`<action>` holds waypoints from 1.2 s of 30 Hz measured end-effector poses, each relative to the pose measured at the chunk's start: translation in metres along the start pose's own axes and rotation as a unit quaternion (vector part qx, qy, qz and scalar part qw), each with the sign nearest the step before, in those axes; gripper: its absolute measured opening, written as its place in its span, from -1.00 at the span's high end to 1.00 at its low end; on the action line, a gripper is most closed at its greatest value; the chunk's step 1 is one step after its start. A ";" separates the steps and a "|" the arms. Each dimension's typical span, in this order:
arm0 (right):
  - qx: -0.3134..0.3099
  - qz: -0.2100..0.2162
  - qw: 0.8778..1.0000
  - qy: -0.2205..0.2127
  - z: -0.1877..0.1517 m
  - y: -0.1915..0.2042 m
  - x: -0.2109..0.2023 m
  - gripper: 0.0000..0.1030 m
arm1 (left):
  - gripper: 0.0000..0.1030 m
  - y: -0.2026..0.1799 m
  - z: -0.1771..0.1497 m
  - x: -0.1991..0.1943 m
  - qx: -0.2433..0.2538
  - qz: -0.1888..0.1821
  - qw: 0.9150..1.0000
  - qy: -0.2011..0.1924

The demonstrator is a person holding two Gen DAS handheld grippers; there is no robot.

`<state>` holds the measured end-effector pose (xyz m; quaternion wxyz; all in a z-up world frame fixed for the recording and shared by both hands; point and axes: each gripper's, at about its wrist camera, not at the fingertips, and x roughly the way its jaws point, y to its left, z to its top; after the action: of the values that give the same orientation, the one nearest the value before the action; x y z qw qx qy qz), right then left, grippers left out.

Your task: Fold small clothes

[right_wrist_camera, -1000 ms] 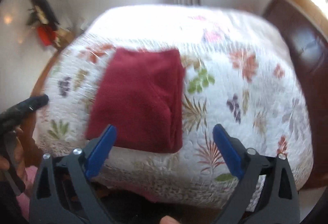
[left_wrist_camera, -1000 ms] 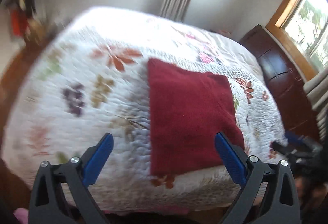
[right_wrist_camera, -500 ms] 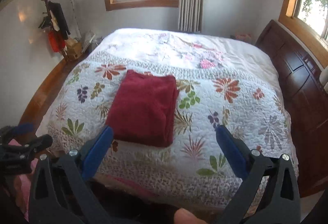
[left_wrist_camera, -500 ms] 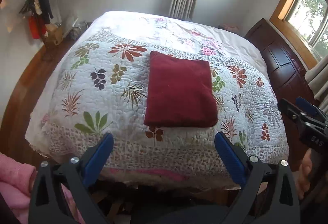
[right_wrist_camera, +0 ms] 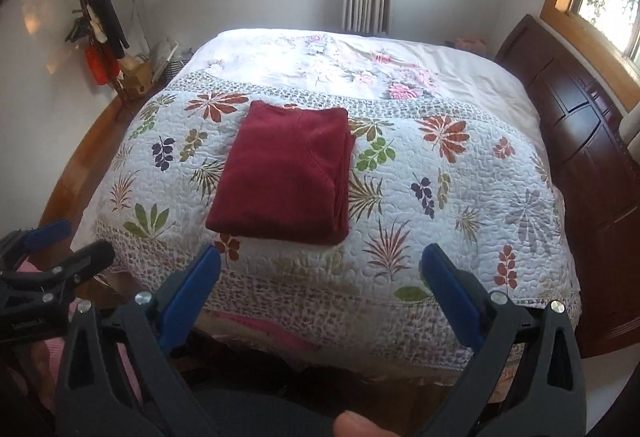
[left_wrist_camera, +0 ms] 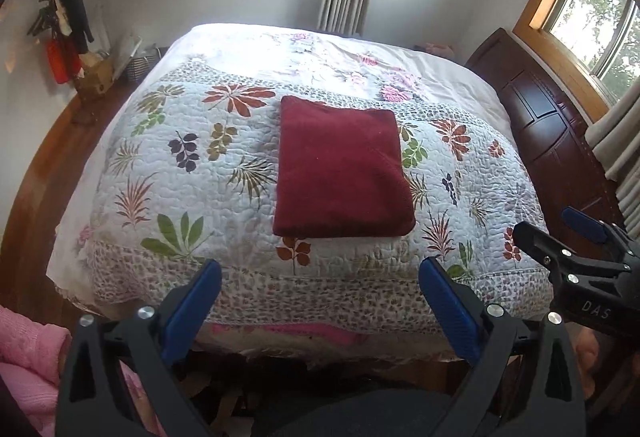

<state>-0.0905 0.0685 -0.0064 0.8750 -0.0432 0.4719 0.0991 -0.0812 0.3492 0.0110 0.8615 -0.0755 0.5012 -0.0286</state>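
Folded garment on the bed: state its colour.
Dark red, plain with no print; the folded garment shows best in the left wrist view.

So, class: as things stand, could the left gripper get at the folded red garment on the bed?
Probably yes. The left gripper is open and empty, facing the folded red garment across bare quilt; nothing lies between them, and the right gripper is off to the side.

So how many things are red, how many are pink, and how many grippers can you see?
Dark red folded fleece garment on the floral quilt: 1
Pink towel-like cloth at lower left: 1
Black grippers with blue pads, both open: 2 (left gripper, right gripper)
Total: 4
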 end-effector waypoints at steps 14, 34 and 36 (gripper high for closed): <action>0.003 -0.005 1.000 -0.007 -0.002 0.012 -0.001 -0.94 | -0.92 0.012 0.003 0.002 0.006 0.006 1.000 -0.006; -0.004 -0.009 1.000 -0.026 0.002 0.016 -0.002 -0.95 | -0.92 0.012 0.005 0.000 0.004 0.017 1.000 -0.011; -0.005 -0.009 1.000 -0.028 0.003 0.016 -0.002 -0.95 | -0.92 0.012 0.005 0.000 0.004 0.018 1.000 -0.011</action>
<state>-0.0931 0.0846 -0.0027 0.8885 -0.0486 0.4465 0.0945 -0.0772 0.3615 0.0116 0.8679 -0.0633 0.4925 -0.0143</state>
